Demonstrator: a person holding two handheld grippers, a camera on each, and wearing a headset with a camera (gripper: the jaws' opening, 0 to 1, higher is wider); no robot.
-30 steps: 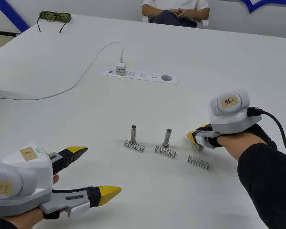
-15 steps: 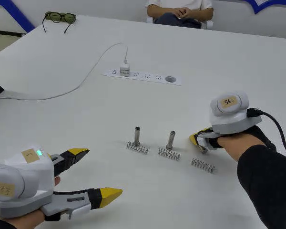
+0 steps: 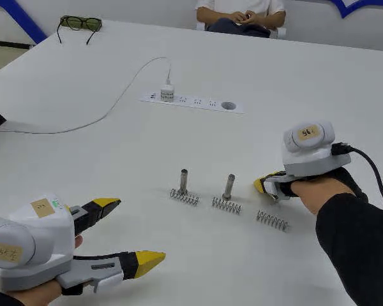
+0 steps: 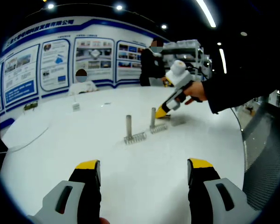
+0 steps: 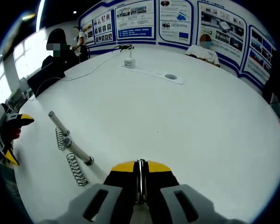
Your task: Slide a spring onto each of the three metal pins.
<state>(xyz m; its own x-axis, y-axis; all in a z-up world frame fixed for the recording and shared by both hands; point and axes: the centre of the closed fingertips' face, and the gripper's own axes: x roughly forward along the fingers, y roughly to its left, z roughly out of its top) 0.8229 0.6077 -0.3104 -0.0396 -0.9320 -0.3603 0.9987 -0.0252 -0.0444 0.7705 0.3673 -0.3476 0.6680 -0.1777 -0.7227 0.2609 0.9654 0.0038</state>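
While the left gripper (image 3: 127, 231), white-bodied with black jaws tipped in yellow, is held low over the white table (image 3: 83, 146) with its jaws spread wide and nothing between them, the work lies ahead of its tips. Straight ahead of the open jaws stands the left-hand metal pin (image 3: 183, 180), a slim grey cylinder with its long axis upright. The left-hand spring (image 3: 184, 197), a short silver wire coil, lies on its side at the pin's foot, on the side nearer the left gripper, with its axis running across the line of the jaws. Between the two grippers the middle metal pin (image 3: 228, 186) stands upright likewise, with the middle spring (image 3: 226, 205) lying flat at its foot in the same direction. Just beyond it the right gripper (image 3: 270, 186), of the same make, points its tips down toward the table. Its jaws are closed onto the held metal pin (image 5: 140, 179), a thin bright rod whose length runs along the seam between the yellow tips; whether its end touches the table I cannot tell. The right-hand spring (image 3: 272, 220) lies flat near the right gripper's tips, on the person's side and apart from them, its axis roughly in line with the other two coils.
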